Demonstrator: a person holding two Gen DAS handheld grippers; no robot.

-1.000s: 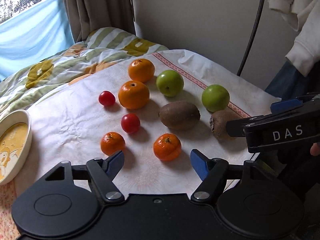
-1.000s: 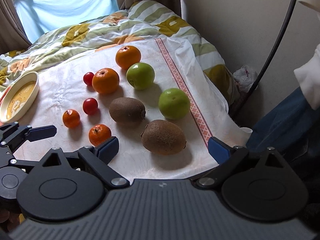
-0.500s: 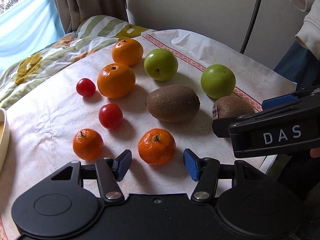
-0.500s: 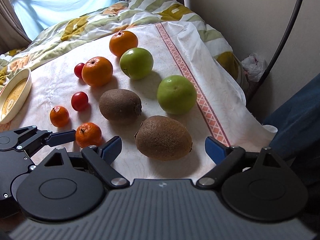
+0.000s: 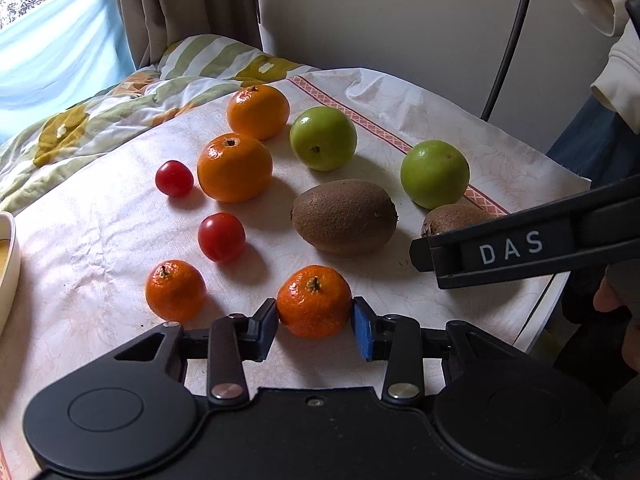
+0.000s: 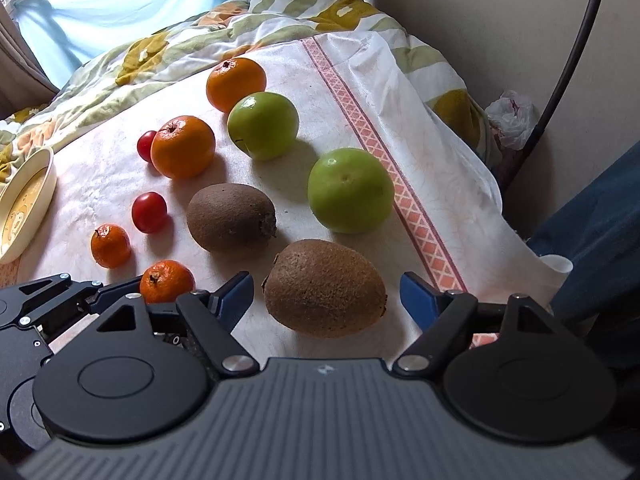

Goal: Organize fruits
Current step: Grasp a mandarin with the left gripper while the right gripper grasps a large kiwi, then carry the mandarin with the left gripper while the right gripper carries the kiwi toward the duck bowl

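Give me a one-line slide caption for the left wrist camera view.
Left gripper jaws just closed onto a small orange mandarin on the white cloth-covered table, among oranges, green apples, kiwis and tomatoes.

Both cameras sit just behind their own two fingers and look forward and steeply down at a white cloth with a pink patterned stripe (image 5: 384, 130), from close range. The left wrist view faces the small fruits nearest it; the right wrist view looks from further to the right, beside the cloth's edge. Both views share the same fruit group, for example the round green apple near the stripe (image 5: 435, 173) (image 6: 350, 190), and each view shows part of the other tool.
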